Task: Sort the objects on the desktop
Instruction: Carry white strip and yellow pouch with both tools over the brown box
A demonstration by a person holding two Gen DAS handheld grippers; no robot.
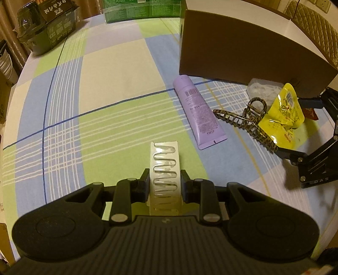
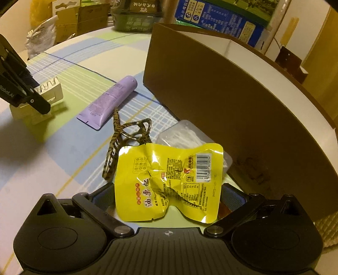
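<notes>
My left gripper [image 1: 165,179] is shut on a white blister strip [image 1: 165,167] and holds it just over the checked tablecloth; it also shows in the right wrist view [image 2: 45,92]. My right gripper [image 2: 166,194] is shut on a crumpled yellow snack packet [image 2: 169,179], which also shows in the left wrist view [image 1: 282,118]. A purple tube [image 1: 196,110] lies between the grippers, also in the right wrist view [image 2: 109,99]. A leopard-print hair claw [image 1: 245,122] lies beside the packet, also in the right wrist view [image 2: 124,135]. A clear plastic bag [image 2: 186,135] lies behind the packet.
A large brown cardboard box [image 1: 243,52] stands at the back right, close behind the packet, also in the right wrist view [image 2: 232,105]. A dark tray of goods [image 1: 48,27] and a green carton [image 1: 143,10] stand at the table's far edge.
</notes>
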